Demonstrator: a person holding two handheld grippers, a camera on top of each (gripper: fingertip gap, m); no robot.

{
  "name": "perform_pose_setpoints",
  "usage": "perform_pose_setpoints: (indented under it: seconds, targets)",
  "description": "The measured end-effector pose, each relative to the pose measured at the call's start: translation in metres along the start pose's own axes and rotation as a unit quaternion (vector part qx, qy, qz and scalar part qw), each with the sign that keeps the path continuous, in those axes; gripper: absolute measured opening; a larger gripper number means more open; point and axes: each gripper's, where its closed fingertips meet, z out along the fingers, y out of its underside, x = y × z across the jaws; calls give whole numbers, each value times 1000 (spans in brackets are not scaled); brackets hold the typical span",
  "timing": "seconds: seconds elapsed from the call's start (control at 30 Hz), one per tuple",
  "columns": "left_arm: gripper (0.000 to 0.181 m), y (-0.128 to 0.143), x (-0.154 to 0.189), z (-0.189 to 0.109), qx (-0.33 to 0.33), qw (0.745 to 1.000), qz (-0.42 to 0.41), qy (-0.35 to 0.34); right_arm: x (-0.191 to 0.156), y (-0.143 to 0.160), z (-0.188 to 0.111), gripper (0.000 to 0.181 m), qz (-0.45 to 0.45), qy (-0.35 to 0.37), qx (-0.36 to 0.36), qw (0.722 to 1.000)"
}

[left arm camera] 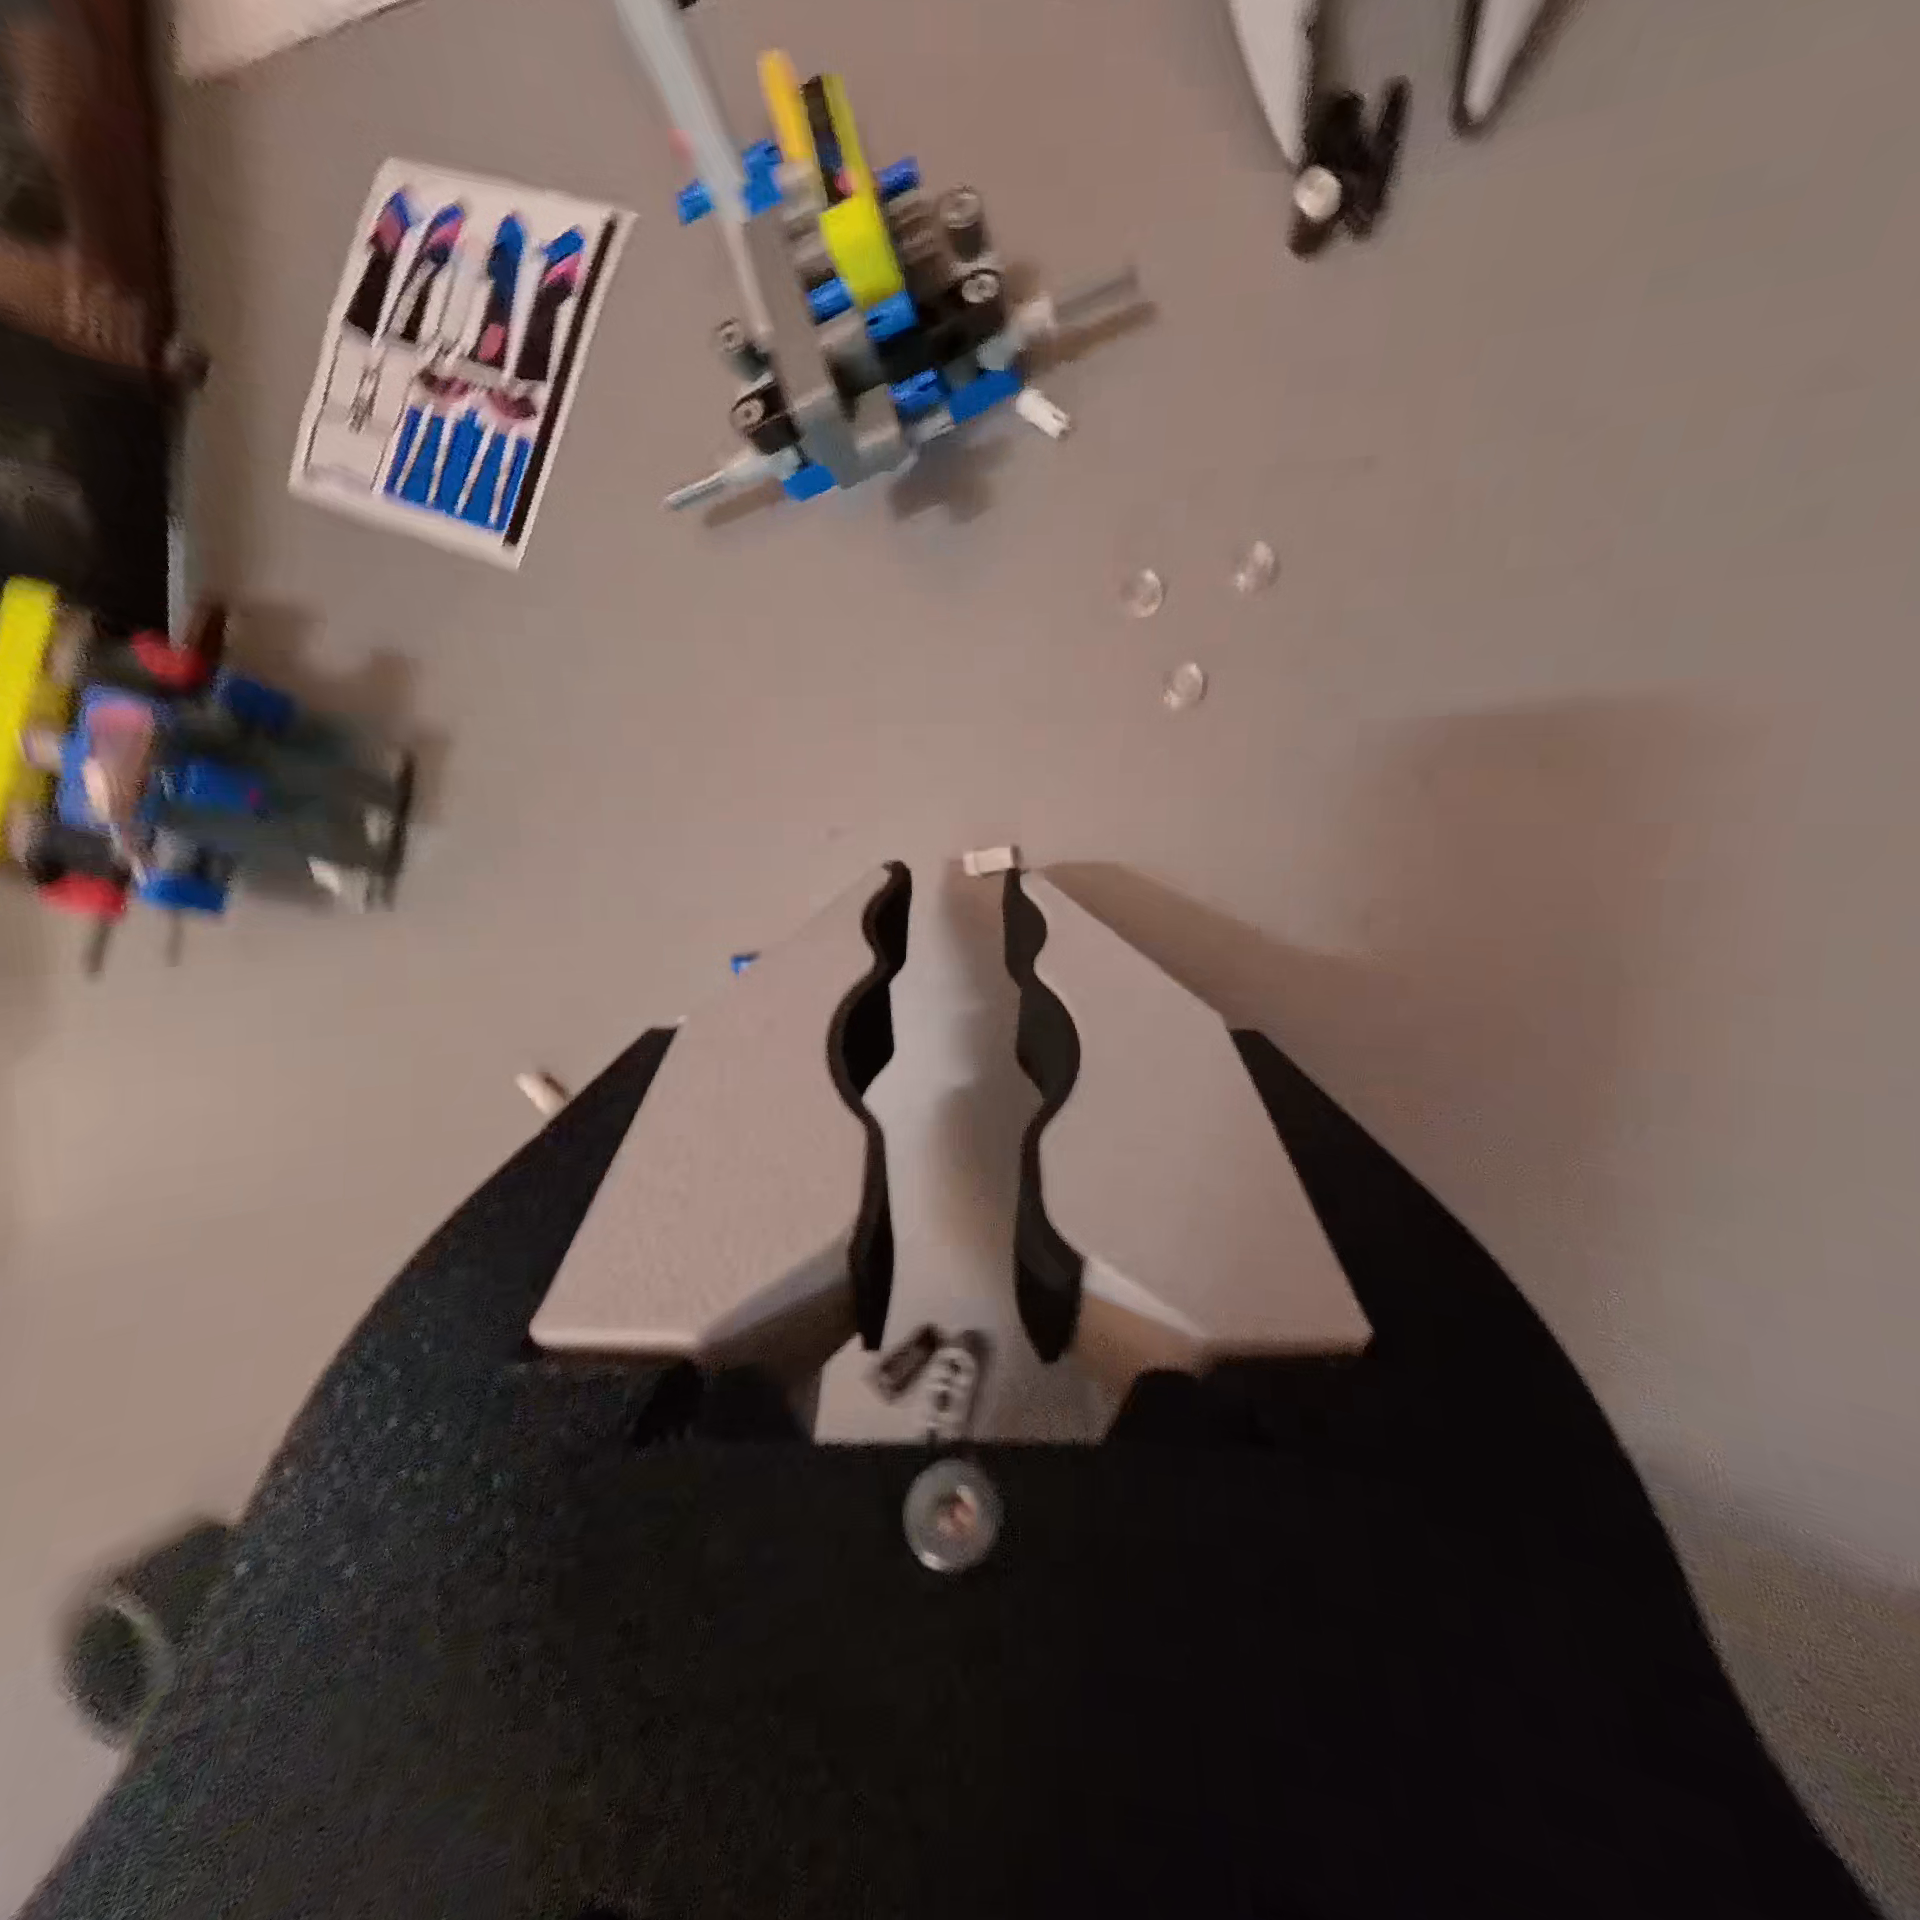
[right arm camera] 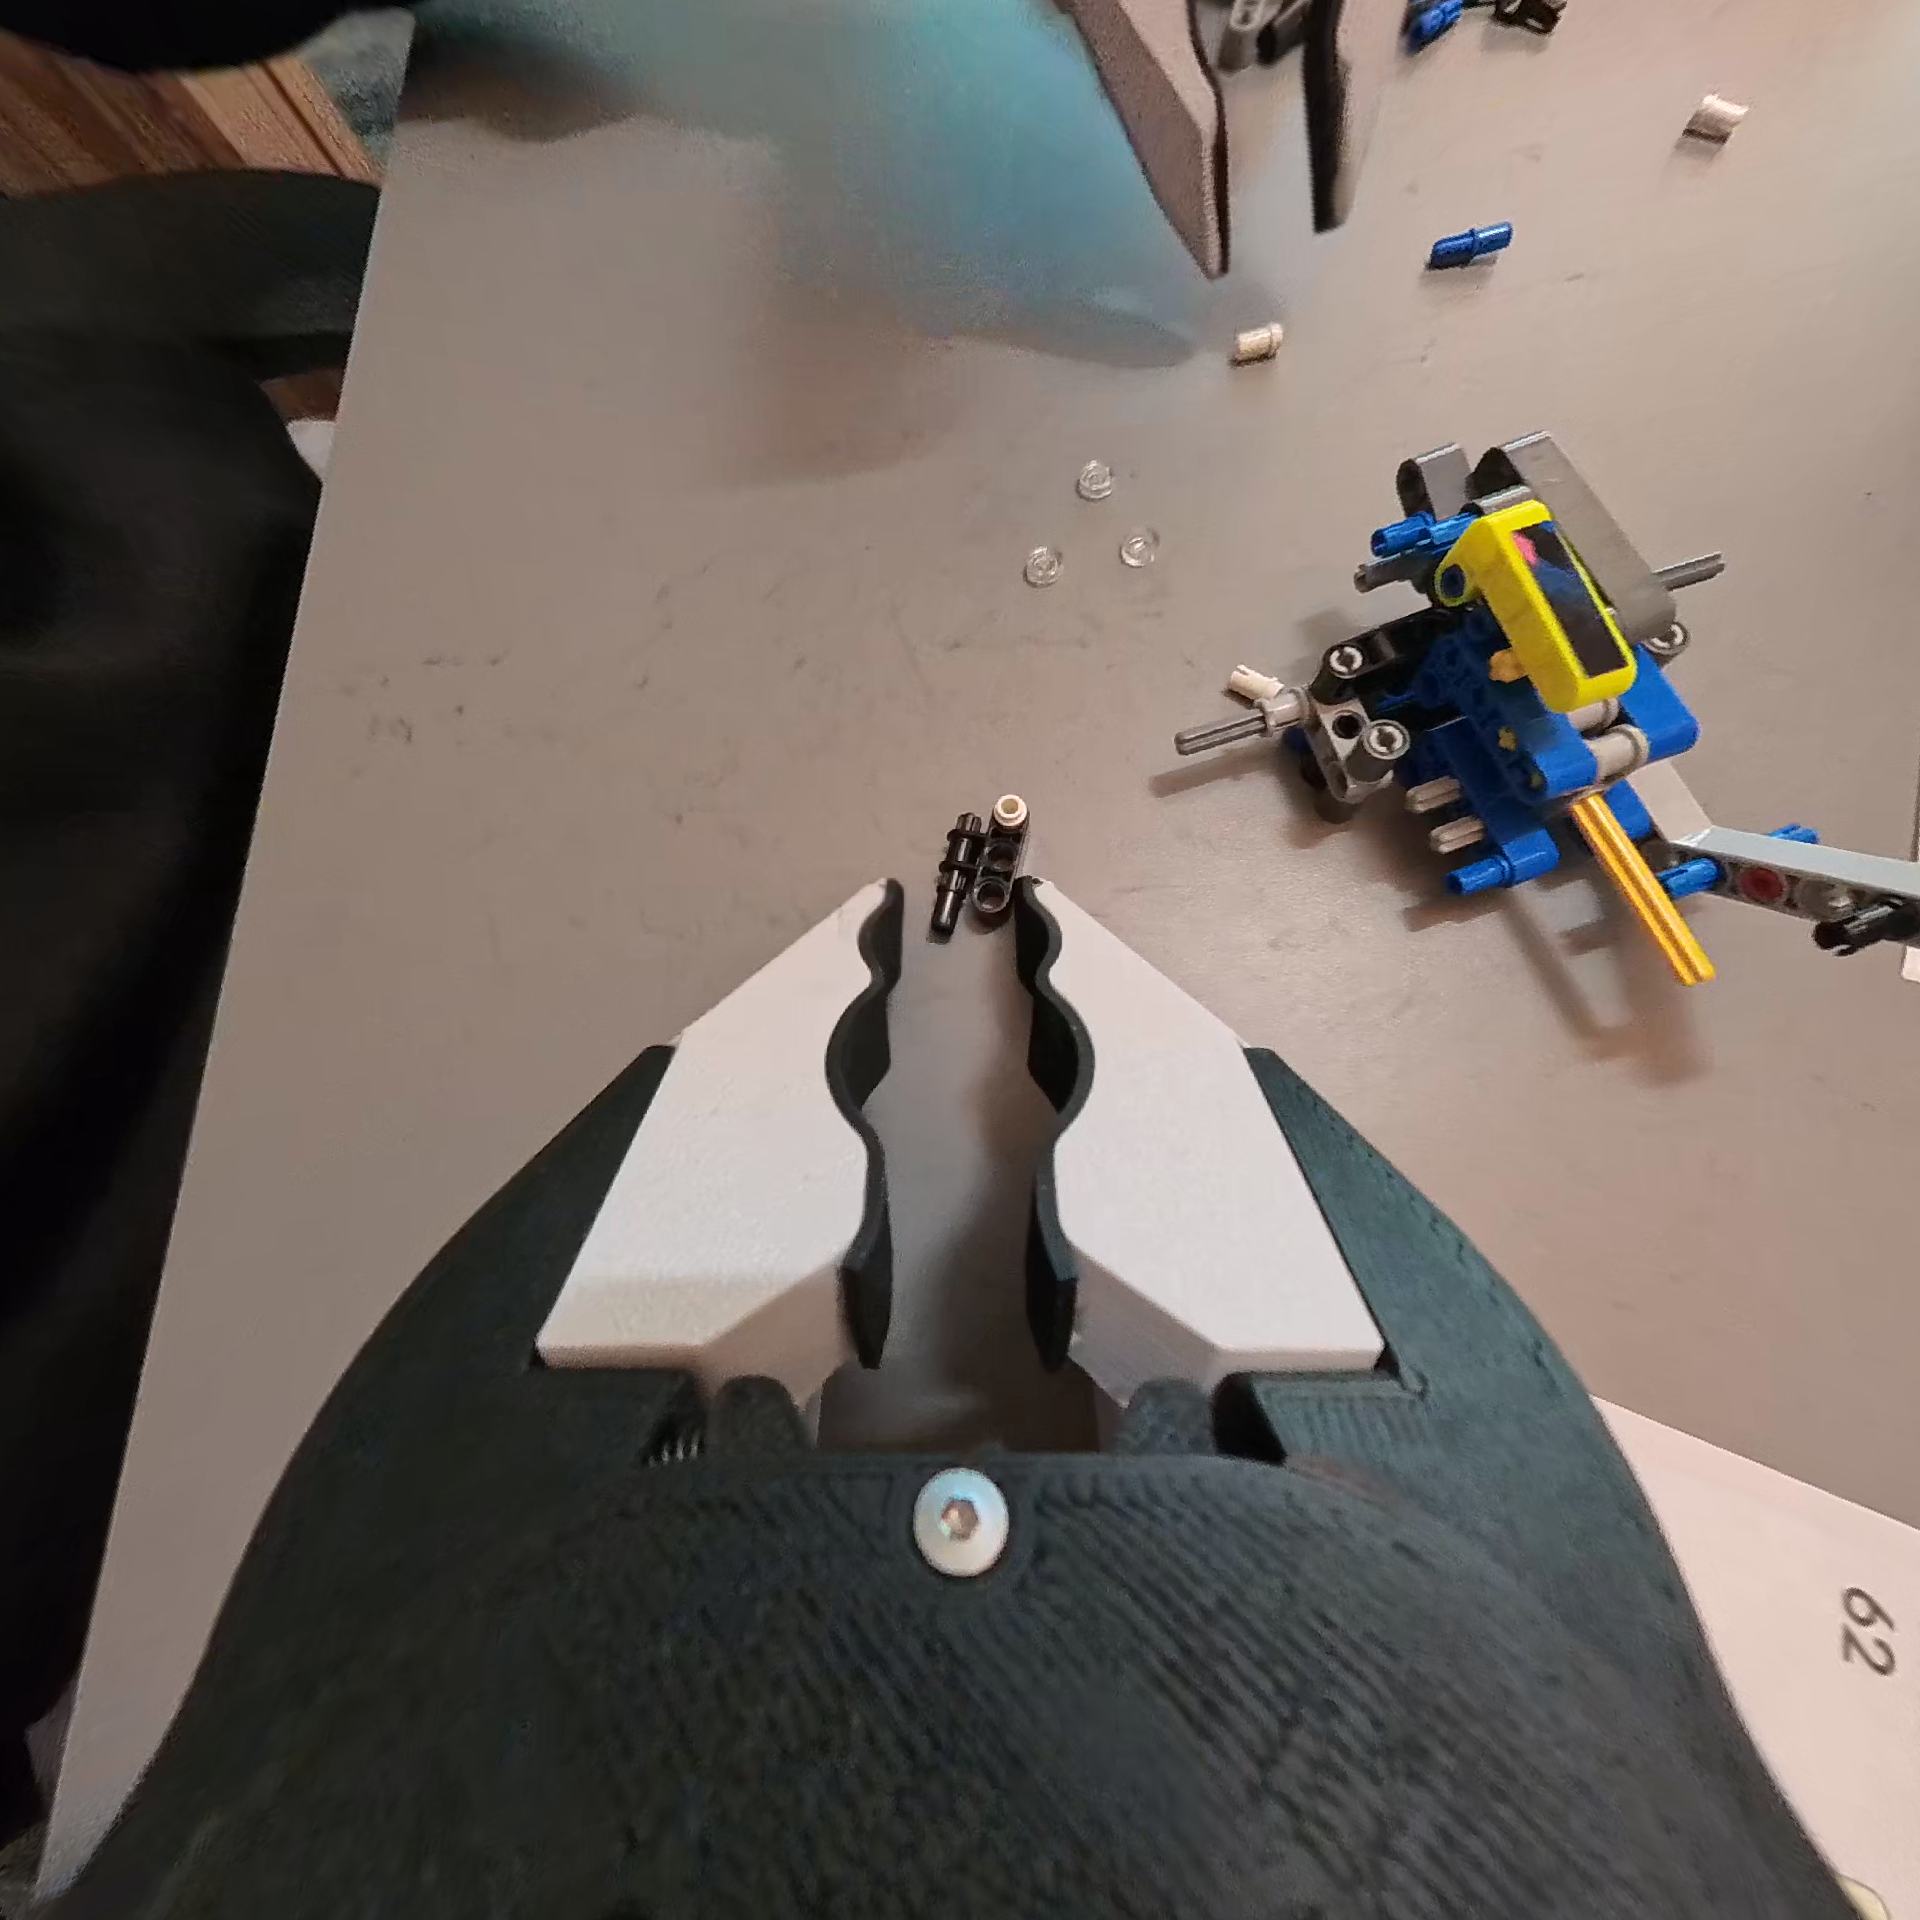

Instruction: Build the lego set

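On the grey table, the half-built blue and yellow model is being left well to the right of the right gripper, whose fingers are being held slightly spread, nothing pinched. A small black connector cluster with a tan pin is lying just at their tips; it is probably being lined up for pickup, best squared between the pads before closing. The left gripper is likewise being held slightly parted and empty, a small white peg just beyond its right fingertip.

Clear round studs: three are counted beside the half-built model.
Half-built models: one is seen.
Finished small models: one.
Sticker sheets: one, beside the half-built model.
Loose blue pins: one near it.
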Motion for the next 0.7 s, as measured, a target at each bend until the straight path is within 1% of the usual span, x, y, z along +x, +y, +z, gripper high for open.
perform_pose_setpoints:
  seconds: [0.03, 0.1, 0.17, 0.2, 0.27, 0.33, 0.43, 0.53, 0.6, 0.7]
  targets:
    - [14, 0, -2, 1, -2, 999, 48, 15, -1, 0, 0, 22, 1, -1, 0, 1000]
    - [16, -1, -5, 3, -14, 993, 109, 50, -3, 0, 0, 26, 3, -4, 1, 1000]
    - [13, 2, -1, 5, -43, 984, 139, 99, -3, 0, 0, 26, 4, 1, 2, 1000]
    - [13, 5, -1, 6, -54, 980, 157, 113, -3, 0, 0, 26, 4, 4, 2, 1000]
    - [12, 8, 1, 8, -64, 972, 178, 143, -4, 0, 0, 26, 2, 9, 2, 1000]
    - [11, 7, 4, 9, -54, 968, 180, 167, -3, 0, 1, 26, -1, 14, 1, 1000]
    - [11, 6, 6, 12, -45, 964, 195, 178, -2, 0, 1, 25, 3, 14, 1, 1000]
    - [5, 7, 6, 13, -41, 960, 207, 182, -1, 0, 1, 24, 9, 12, 2, 1000]
    - [0, 7, 8, 13, -36, 959, 206, 193, -1, 0, 1, 23, 10, 12, 2, 1000]
    - [0, 6, 10, 14, -31, 961, 197, 194, 0, 0, 1, 21, 14, 12, 3, 1000]
